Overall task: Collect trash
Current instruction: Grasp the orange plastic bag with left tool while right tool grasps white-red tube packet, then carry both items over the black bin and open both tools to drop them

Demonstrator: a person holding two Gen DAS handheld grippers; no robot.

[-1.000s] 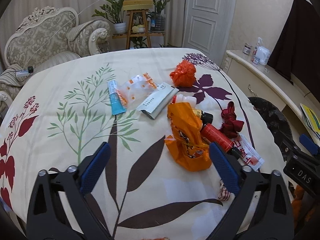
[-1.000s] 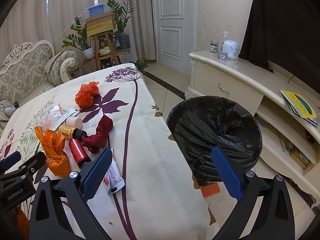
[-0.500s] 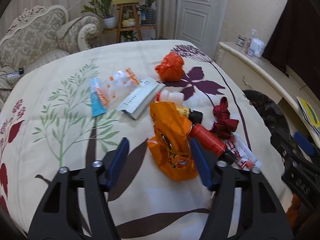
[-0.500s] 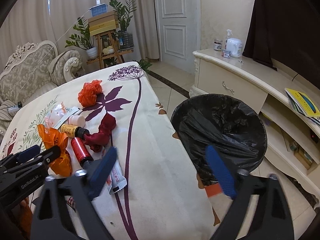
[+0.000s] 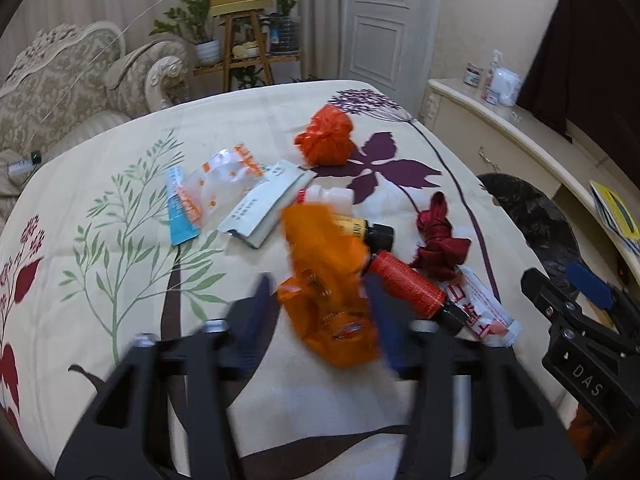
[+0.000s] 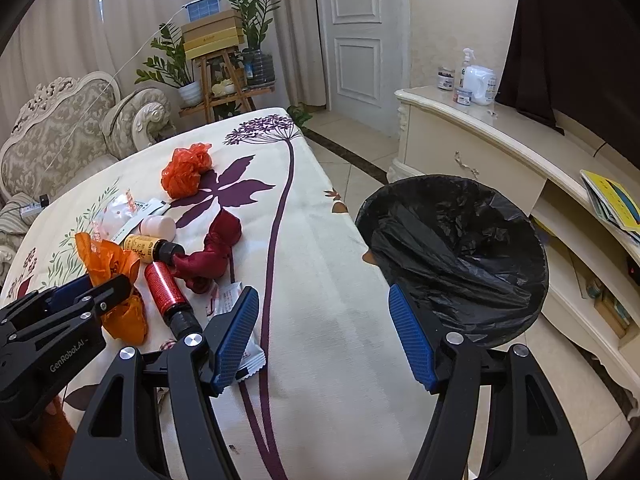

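Trash lies on a floral tablecloth (image 5: 120, 152). My left gripper (image 5: 320, 316) is blurred, its jaws on either side of an orange plastic bag (image 5: 328, 280), still apart; it also shows in the right wrist view (image 6: 80, 292). Beside the bag lie a red bottle (image 5: 408, 284), a yellow bottle (image 5: 360, 228), a dark red cloth (image 5: 438, 236), a white wrapper (image 5: 480, 312) and an orange net ball (image 5: 326, 136). My right gripper (image 6: 324, 336) is open and empty over the table edge, beside a black-lined bin (image 6: 456, 248).
A blue sachet (image 5: 180, 208), a clear orange-printed bag (image 5: 224, 184), a white packet (image 5: 268, 204) and a white bottle (image 5: 328, 196) lie farther back. A sofa (image 5: 60, 92) stands at left, a cream cabinet (image 6: 480, 152) at right.
My left gripper has moved forward to the orange bag and its jaws have narrowed around it. My right gripper has narrowed a little and shifted slightly.
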